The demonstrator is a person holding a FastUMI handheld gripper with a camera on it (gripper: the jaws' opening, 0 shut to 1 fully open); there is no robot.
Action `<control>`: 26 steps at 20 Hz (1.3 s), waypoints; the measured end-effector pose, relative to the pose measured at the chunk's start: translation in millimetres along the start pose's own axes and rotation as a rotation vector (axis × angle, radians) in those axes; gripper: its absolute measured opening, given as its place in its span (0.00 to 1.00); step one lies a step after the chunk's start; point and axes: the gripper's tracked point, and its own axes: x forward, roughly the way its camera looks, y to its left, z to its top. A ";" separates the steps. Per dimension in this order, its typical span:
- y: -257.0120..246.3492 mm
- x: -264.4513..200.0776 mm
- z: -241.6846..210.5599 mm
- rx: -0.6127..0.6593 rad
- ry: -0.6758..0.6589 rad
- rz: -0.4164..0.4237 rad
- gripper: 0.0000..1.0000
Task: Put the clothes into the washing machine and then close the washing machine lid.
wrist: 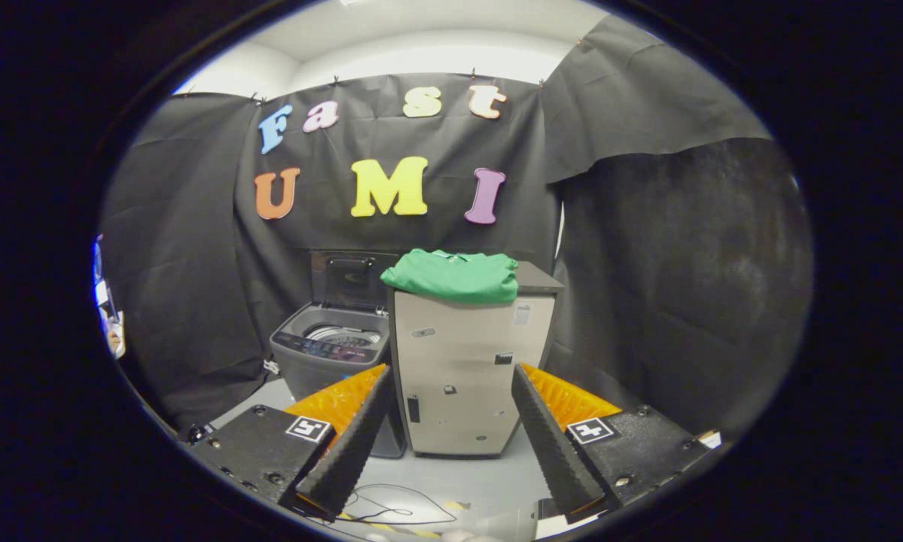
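A folded green garment [453,275] lies on top of a pale cabinet [462,376], well beyond my fingers. Left of the cabinet stands a grey top-loading washing machine [329,360]; its lid [348,279] stands upright at the back and the drum [342,335] shows inside. My gripper [451,384] is open, its two fingers spread wide with nothing between them, and the cabinet's front shows through the gap. The gripper is some distance back from both cabinet and washer.
Black cloth walls close the booth behind, left and right. The floor [451,474] is pale grey, with a thin cable [391,504] lying on it close under my fingers. A person's hand [112,331] shows past the left cloth.
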 end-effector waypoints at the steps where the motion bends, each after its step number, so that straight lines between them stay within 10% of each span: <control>1: 0.3 -1.3 2.3 0.001 -0.002 -0.003 0.99; 14: 1.5 15.2 115.1 0.008 -0.081 -0.069 0.99; 26: -6.3 163.1 255.2 0.061 -0.084 -0.036 0.99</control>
